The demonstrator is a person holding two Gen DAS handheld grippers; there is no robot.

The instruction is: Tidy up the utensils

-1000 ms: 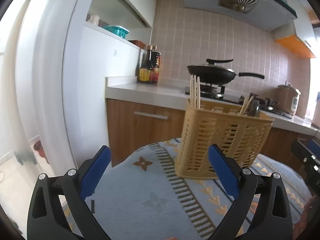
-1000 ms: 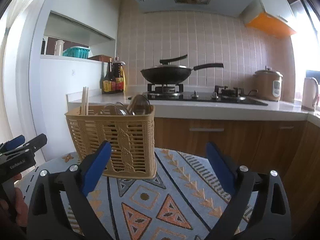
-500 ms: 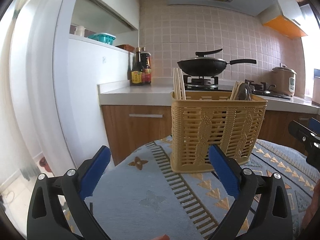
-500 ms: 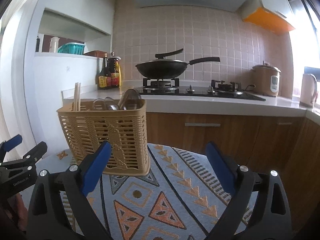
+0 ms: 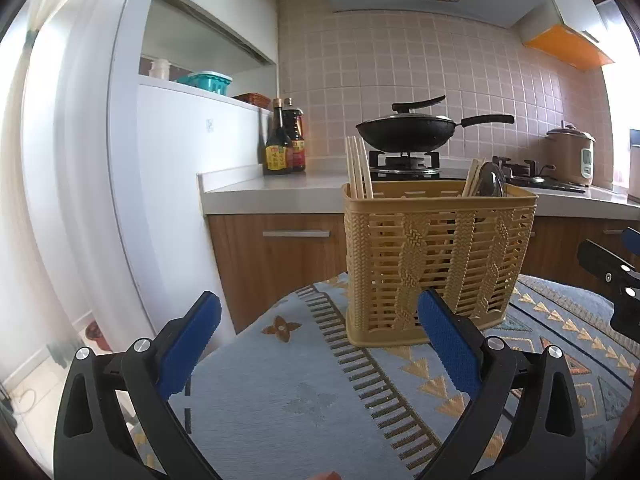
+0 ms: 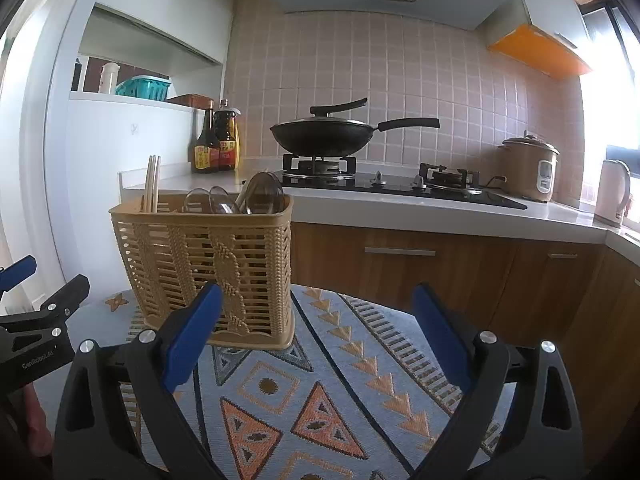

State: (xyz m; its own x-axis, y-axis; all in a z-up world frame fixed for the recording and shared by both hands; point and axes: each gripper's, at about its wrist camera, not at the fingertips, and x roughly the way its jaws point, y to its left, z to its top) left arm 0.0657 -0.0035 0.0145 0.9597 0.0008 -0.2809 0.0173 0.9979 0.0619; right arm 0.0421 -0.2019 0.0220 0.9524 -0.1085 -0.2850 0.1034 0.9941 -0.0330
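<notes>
Nearest, the left gripper (image 5: pixel 318 322) and right gripper (image 6: pixel 316 312) hang spread wide and empty above the patterned cloth (image 6: pixel 360 364). Just beyond, the woven basket (image 6: pixel 208 264) stands upright on it, chopsticks (image 6: pixel 152 182) in one end, spoons (image 6: pixel 240 198) sorted apart; the wok (image 6: pixel 326 136) sits far behind.

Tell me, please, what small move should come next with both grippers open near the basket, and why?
Probably ease both back and stop. The chopsticks and spoons already stand inside the basket, the left gripper and right gripper are open and empty, and no loose utensil shows on the patterned cloth.
</notes>
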